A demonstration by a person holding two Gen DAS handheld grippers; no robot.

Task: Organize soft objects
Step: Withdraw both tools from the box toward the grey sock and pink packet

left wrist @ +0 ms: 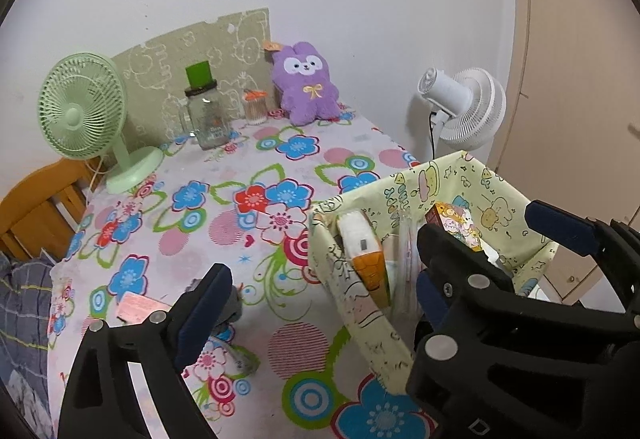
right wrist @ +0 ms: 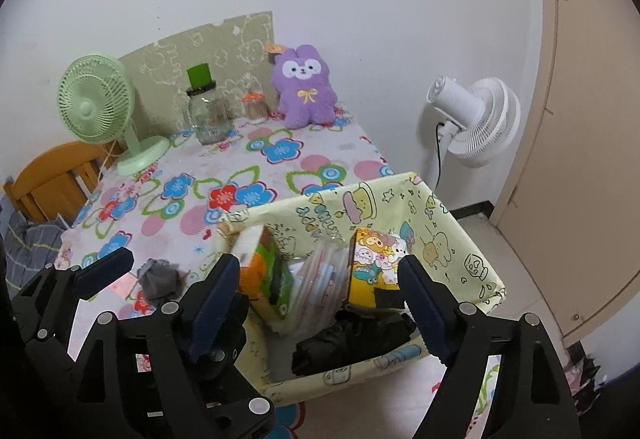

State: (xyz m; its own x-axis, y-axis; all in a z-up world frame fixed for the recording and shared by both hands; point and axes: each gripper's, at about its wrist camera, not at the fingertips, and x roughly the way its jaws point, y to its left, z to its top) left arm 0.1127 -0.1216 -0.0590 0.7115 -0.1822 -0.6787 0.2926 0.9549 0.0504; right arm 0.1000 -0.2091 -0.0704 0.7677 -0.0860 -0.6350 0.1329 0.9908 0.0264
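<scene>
A yellow-green cartoon-print fabric bin stands at the table's near right corner. It holds a folded black cloth, an orange-and-white tissue pack, a clear plastic bag and a cartoon box. My right gripper hangs open over the bin, its pads touching nothing. My left gripper is open beside the bin's left wall, just left of the right gripper. A crumpled grey cloth lies on the floral tablecloth by the left gripper's left finger. A purple plush rabbit sits upright against the back wall.
At the back stand a green desk fan, a glass jar with a green lid and a small swab jar. A white fan is on the floor to the right. A wooden chair is at left. A pink card lies near the front edge.
</scene>
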